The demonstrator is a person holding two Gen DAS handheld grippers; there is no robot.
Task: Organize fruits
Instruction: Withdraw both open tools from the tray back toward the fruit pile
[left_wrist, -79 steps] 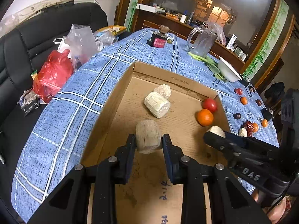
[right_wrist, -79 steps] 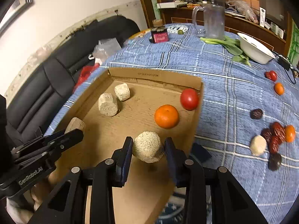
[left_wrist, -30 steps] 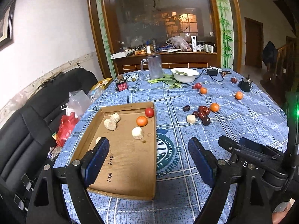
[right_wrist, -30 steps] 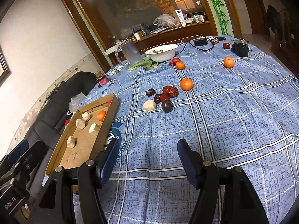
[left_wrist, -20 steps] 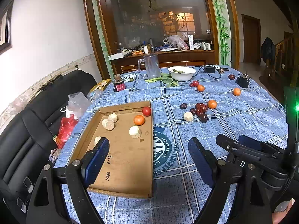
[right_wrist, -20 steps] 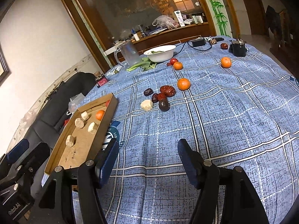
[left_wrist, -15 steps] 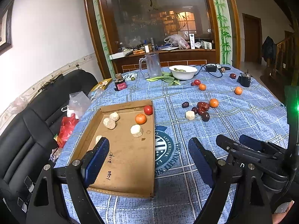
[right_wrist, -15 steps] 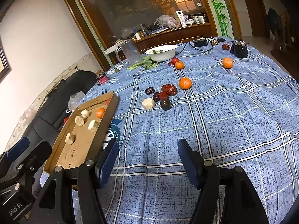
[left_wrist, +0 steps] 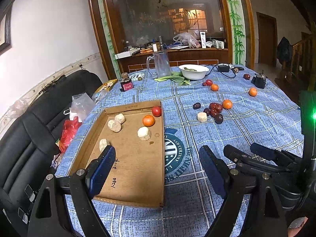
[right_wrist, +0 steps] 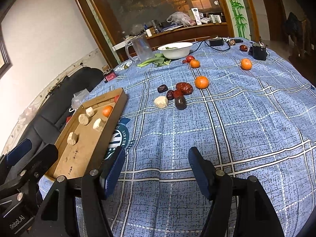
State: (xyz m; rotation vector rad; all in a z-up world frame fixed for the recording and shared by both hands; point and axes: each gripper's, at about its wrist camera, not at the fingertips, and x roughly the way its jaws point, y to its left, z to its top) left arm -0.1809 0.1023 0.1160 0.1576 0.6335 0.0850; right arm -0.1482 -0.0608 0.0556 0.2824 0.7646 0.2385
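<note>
A shallow cardboard tray lies at the table's left side. In it sit several pale chunks, an orange and a red tomato. On the blue cloth farther out lies a cluster: a pale chunk, dark red dates and an orange. My left gripper hangs open above the tray's near end. My right gripper stands open over bare cloth, well short of the cluster. Neither holds anything.
Two more oranges and a tomato lie farther back. A white bowl, greens, a glass jug and a black device stand at the far edge. A black sofa with bags flanks the table's left.
In the oldest frames each gripper held a pale chunk over the tray; both chunks now lie in it, and both grippers have opened and drawn back. In the last second, hardly any movement.
</note>
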